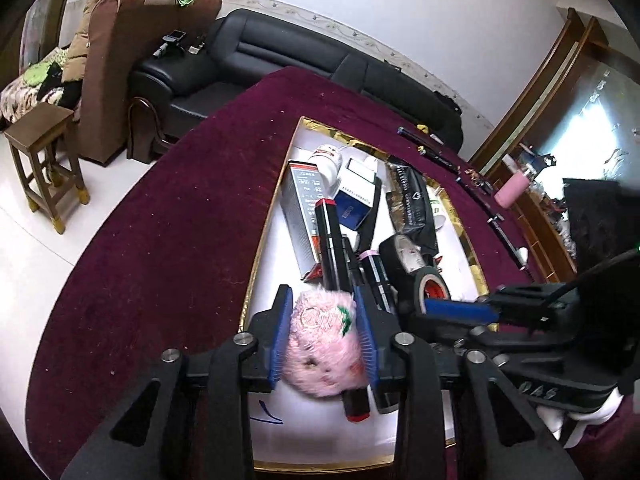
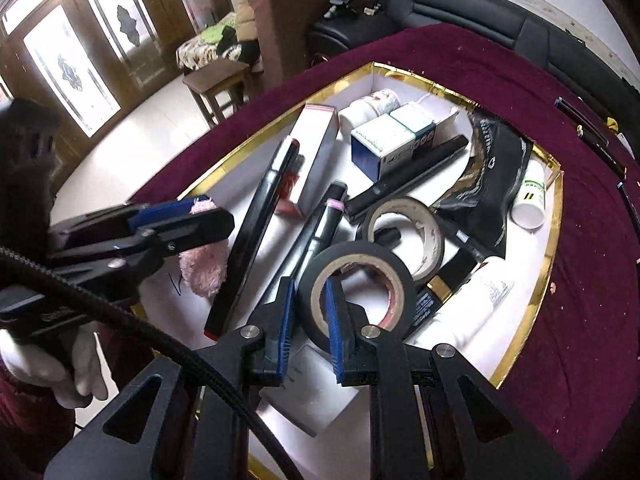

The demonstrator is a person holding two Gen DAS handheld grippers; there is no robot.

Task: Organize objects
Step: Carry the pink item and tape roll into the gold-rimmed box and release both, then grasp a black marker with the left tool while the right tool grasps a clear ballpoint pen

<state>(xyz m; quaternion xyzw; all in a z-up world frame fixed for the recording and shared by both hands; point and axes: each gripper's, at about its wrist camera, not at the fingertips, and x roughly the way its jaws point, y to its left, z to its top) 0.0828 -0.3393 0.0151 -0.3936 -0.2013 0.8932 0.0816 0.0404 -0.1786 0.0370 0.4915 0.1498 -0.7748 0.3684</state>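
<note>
A white tray with a gold rim (image 1: 262, 248) (image 2: 554, 240) lies on the maroon cloth and holds several items. My left gripper (image 1: 322, 296) (image 2: 200, 216) hangs over the tray's near left part. A pink fluffy toy (image 1: 324, 340) (image 2: 204, 268) fills the gap between its blue pads and touches both. Under the toy lies a long black pen with a red end (image 1: 356, 404). My right gripper (image 2: 308, 286) (image 1: 460, 311) is shut on the wall of a black tape roll (image 2: 360, 254) (image 1: 432, 284), one finger inside the hole and one outside.
The tray also holds a second tape roll (image 2: 404, 208), a blue-and-white box (image 2: 384, 140), a silver carton (image 2: 316, 136), white bottles (image 2: 530, 200), a black pouch (image 2: 492, 168) and markers. Pens (image 1: 476, 184) lie on the cloth beyond it. A black sofa (image 1: 280, 52) and a wooden stool (image 1: 44, 160) stand behind.
</note>
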